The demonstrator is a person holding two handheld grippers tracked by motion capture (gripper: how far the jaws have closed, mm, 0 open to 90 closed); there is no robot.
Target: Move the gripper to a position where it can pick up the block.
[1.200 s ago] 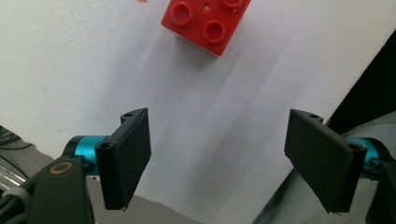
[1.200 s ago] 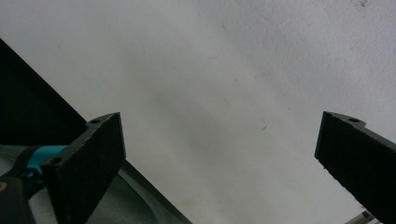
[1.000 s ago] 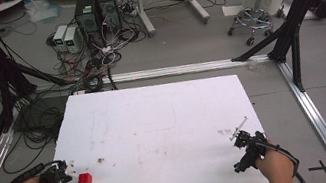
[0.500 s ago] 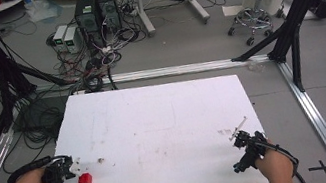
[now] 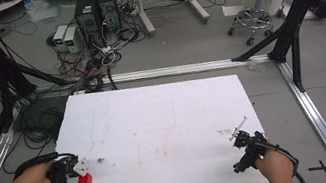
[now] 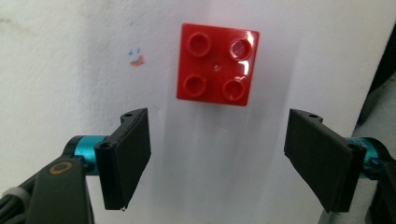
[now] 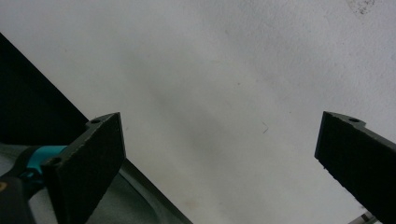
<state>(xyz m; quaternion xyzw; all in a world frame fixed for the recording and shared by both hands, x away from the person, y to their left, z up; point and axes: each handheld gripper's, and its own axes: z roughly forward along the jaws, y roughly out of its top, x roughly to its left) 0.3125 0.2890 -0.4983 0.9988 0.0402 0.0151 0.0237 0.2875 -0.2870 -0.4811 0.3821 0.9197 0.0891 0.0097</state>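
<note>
Lying studs-up near the front left corner of the white table (image 5: 166,121): one red four-stud brick (image 6: 217,64), just ahead of the left gripper (image 6: 217,158), whose jaws stand wide and apart from it. Right gripper (image 7: 219,158), front right corner: jaws wide over bare tabletop, apparently close to its edge.

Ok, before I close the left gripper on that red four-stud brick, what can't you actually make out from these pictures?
- Sides and underside of the red four-stud plastic brick: left gripper view looks straight down on its top.
- Gap between left gripper and the brick: too small in the high view.
- Small dark speck on the white table, beside the brick: too small to identify.
- Right gripper: jaw bases cut off by the frame's bottom edge; nothing but tabletop lies between them.
</note>
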